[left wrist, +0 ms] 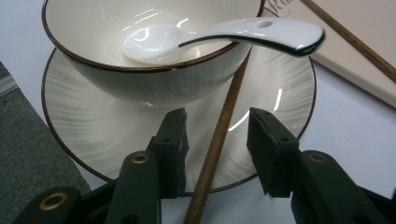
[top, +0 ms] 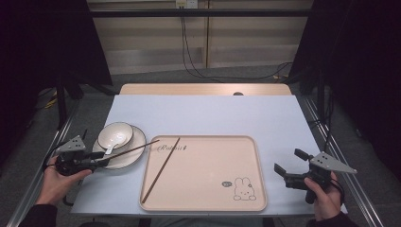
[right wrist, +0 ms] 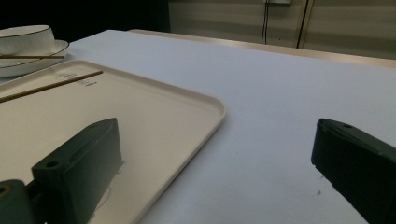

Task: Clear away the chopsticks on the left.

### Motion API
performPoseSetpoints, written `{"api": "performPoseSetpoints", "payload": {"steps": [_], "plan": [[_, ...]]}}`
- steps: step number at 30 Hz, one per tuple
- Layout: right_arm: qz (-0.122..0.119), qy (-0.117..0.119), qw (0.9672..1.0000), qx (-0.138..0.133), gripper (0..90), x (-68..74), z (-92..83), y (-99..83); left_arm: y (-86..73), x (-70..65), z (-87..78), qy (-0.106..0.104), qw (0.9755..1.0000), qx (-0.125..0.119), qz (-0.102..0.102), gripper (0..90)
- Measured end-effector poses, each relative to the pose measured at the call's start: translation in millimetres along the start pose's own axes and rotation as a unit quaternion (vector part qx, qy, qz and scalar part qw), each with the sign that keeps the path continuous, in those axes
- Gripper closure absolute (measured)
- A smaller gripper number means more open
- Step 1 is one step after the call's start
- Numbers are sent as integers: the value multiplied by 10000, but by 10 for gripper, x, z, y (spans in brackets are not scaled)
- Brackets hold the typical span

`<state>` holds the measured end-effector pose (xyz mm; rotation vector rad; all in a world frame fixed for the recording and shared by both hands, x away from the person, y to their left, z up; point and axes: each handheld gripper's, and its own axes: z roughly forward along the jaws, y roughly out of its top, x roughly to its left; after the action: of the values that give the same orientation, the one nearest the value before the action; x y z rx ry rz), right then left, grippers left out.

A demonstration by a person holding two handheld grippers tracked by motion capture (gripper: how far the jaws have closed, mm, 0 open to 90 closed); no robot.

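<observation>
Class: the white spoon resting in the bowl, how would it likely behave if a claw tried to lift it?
The spoon looks glazed, so probably slippery and breakable. Its handle overhangs the bowl rim, so a nudge may tip it.

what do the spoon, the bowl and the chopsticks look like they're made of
Spoon: glossy white glazed ceramic by its sharp highlights, though hard plastic is possible. Bowl: cream ceramic with a thin dark rim line and a satin glaze that reflects light softly. Chopstick between the left gripper's open jaws: brown wood or bamboo, with lengthwise grain and a slight sheen. The second chopstick on the tray looks the same.
</observation>
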<state>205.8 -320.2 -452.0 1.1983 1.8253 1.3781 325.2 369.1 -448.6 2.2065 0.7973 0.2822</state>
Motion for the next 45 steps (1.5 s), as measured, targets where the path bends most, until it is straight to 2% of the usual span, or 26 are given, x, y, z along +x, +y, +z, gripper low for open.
{"api": "performPoseSetpoints", "payload": {"steps": [5, 8, 9, 12, 15, 20, 21, 26, 27, 30, 36, 44, 45], "plan": [[3, 3, 10000, 3, 15, 0, 0, 0, 29, -9, 55, -47, 9995, 184, 255, 685], [3, 7, 10000, 5, 15, -1, 0, 0, 25, -23, 67, -112, 9993, 197, 284, 729], [6, 3, 10000, 3, 15, 0, 0, 0, 23, -32, 63, -141, 9992, 190, 316, 776], [4, 1, 10000, 1, 15, -1, 0, 0, 24, -41, 54, -154, 9990, 221, 349, 816], [2, -3, 10000, 0, 15, -1, 0, 0, 19, -70, 54, -258, 9987, 189, 397, 843], [2, -4, 10000, 0, 15, 0, 0, 1, 23, -90, 40, -327, 9988, 163, 316, 846], [2, -6, 10000, -1, 15, -1, -1, 1, 27, -108, 36, -416, 9989, 99, 191, 847], [2, -5, 10000, -2, 15, -1, 0, 1, 64, -141, 15, -481, 9987, 60, 153, 847], [3, -4, 10000, -1, 15, -1, 0, 1, 80, -165, 9, -515, 9986, -10, 74, 847], [6, 0, 10000, -6, 15, 0, -2, 2, 95, -179, -2, -559, 9984, -51, 32, 847], [5, 0, 10000, -7, 15, -2, -3, 2, 124, -271, -34, -629, 9973, -290, -260, 846], [10, 5, 10000, -6, 15, 0, -2, 2, 167, -431, -23, -819, 9956, -302, -338, 847], [13, -6, 10000, -11, 15, 0, -1, 2, 174, -455, -23, -838, 9957, -282, -285, 847]]}}
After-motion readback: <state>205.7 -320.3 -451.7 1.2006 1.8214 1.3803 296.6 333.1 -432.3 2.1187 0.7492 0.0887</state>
